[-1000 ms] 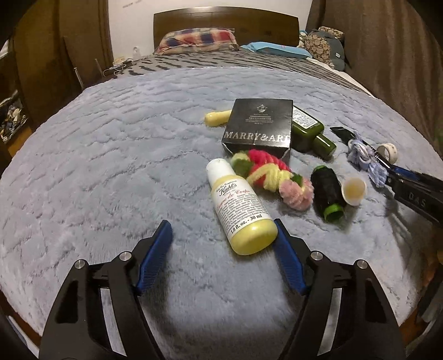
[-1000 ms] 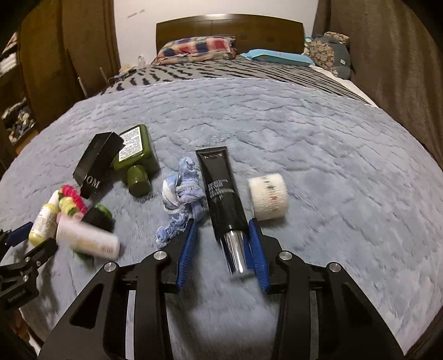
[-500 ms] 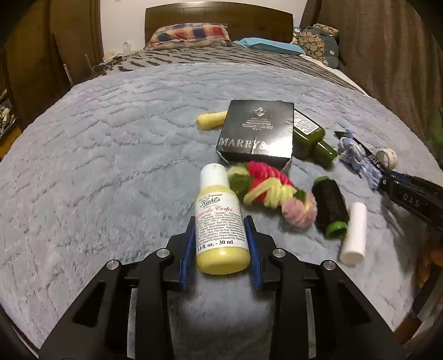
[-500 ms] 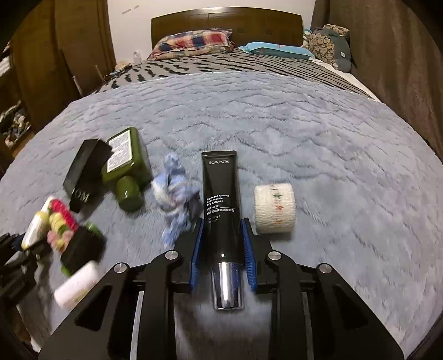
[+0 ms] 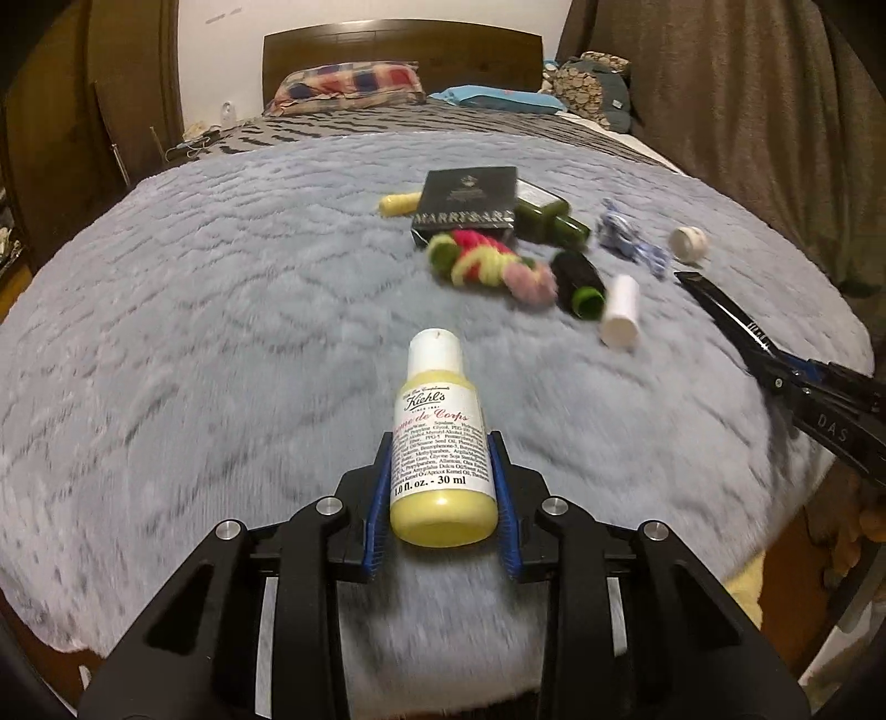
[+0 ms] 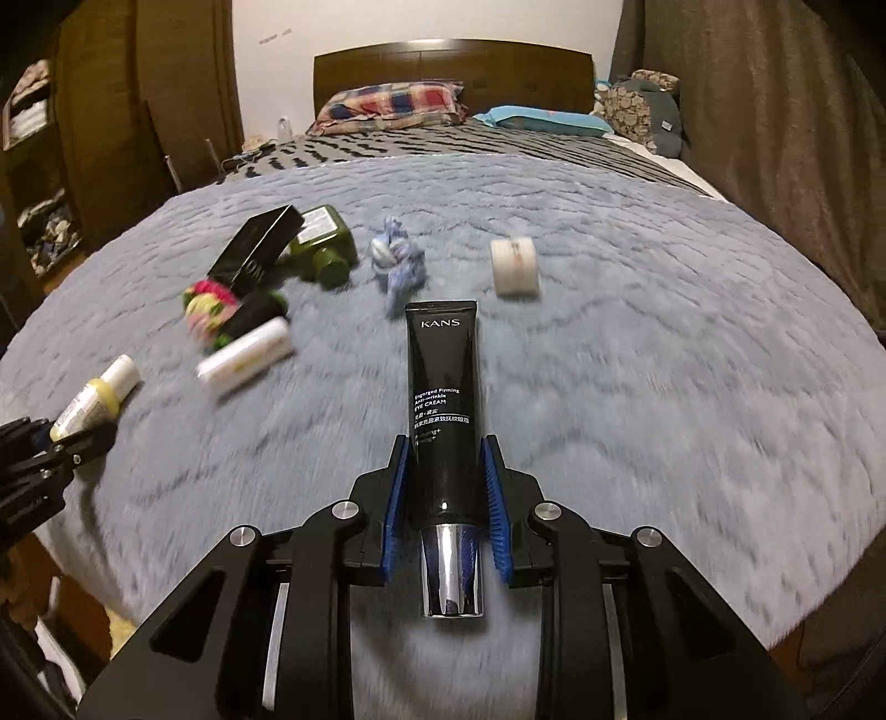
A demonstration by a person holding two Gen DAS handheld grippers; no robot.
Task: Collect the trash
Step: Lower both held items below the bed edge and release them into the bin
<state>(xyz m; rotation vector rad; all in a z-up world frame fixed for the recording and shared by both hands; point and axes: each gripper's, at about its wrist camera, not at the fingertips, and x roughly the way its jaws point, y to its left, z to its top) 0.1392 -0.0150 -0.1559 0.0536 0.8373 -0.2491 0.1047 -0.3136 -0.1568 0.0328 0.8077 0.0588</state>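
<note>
While both my claws grip — left claw [image 5: 441,501] on one yellow lotion bottle [image 5: 440,437], right claw [image 6: 447,501] on one black eye-cream tube [image 6: 446,410] — grey plush blanket [image 6: 637,387] covers one bed [image 6: 451,138].

Dim bedroom: wooden headboard [image 6: 454,58] against white wall [image 6: 387,27], brown curtains [image 6: 775,111] right, dark wardrobe [image 6: 138,83] left.

Grey plush blanket [image 6: 637,343] spread over the bed, striped bedspread [image 6: 443,141] beyond it, plaid pillow [image 6: 387,105] and blue pillow [image 6: 542,122] against a dark wooden headboard [image 6: 454,61], brown curtain [image 6: 775,111] at right, wooden wardrobe [image 6: 166,94] at left.
</note>
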